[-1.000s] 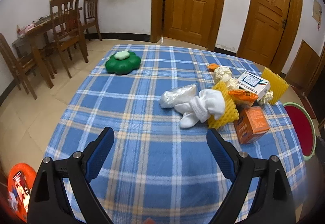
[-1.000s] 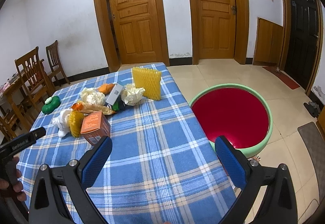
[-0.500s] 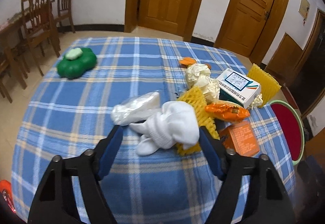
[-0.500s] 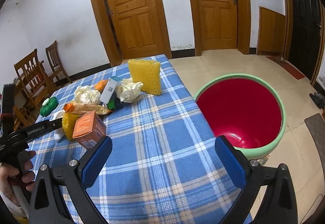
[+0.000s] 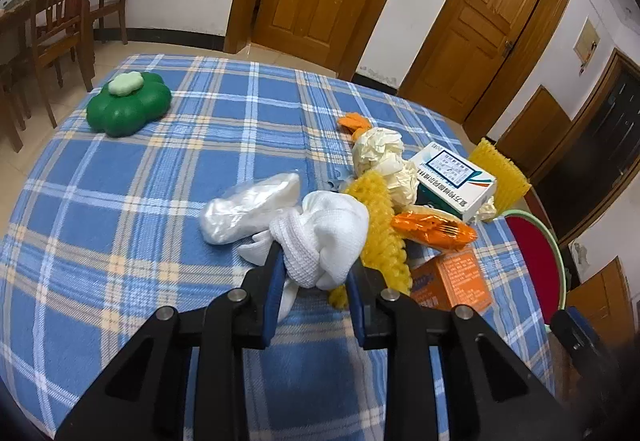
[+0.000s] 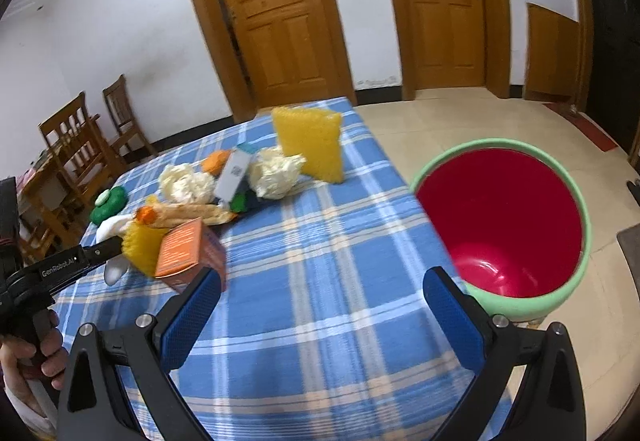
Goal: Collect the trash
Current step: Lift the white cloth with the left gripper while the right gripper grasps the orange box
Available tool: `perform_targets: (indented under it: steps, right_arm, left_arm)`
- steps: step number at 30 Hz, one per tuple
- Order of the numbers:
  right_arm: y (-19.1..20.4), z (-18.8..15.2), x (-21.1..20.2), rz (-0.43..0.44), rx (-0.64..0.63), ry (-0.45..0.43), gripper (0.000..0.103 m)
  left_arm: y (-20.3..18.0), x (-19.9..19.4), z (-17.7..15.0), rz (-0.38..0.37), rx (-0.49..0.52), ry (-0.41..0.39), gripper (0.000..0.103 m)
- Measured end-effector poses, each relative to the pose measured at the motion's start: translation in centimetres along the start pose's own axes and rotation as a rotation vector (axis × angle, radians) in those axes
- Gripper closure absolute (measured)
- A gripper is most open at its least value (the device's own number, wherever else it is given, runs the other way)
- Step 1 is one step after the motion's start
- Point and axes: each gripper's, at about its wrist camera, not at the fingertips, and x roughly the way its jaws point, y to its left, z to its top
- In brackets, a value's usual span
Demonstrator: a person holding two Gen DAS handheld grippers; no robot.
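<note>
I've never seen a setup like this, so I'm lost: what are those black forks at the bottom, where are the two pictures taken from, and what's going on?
No robot here: a person holds a handheld gripper in each hand, each with a camera looking along its jaws. In the left view, the left gripper has just been closing its jaws on a white sock, which lies between them, pads pressing it. In the right view, the right gripper stands open and empty above the tablecloth. The cloth carries trash: crumpled paper, yellow foam, an orange box, a white box. Beside the table stands a red bin.
</note>
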Motion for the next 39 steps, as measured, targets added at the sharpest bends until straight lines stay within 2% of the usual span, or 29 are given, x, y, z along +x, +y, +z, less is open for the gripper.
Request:
perform_targets:
  steps: [8, 17, 19, 23, 24, 27, 39]
  right_arm:
    - [4.2, 0.4, 1.3, 0.062, -0.102, 0.033, 0.0]
    - [8.1, 0.2, 4.0, 0.065, -0.186, 0.071, 0.001]
    - [8.5, 0.2, 4.5, 0.054, -0.19, 0.073, 0.011]
    - [8.8, 0.4, 5.3, 0.081, -0.168, 0.086, 0.018]
    - [9.0, 0.4, 5.3, 0.088, -0.168, 0.083, 0.026]
    - [9.5, 0.5, 5.1, 0.108, -0.175, 0.075, 0.037]
    - [10.5, 0.4, 5.1, 0.119, -0.174, 0.089, 0.034]
  left_arm:
    - [0.6, -2.9, -0.3, 0.026, 0.028, -0.064, 0.074]
    - [1.6, -3.4, -1.2, 0.008, 0.029, -0.057, 0.074]
    - [2.0, -3.6, -1.4, 0.005, 0.025, -0.058, 0.074]
    - [2.2, -3.7, -1.8, 0.004, 0.027, -0.061, 0.074]
    - [2.3, -3.7, -1.8, 0.003, 0.028, -0.063, 0.074]
    - [2.3, -3.8, -1.8, 0.001, 0.029, -0.066, 0.074]
    - [2.0, -4.2, -1.9, -0.008, 0.019, -0.065, 0.074]
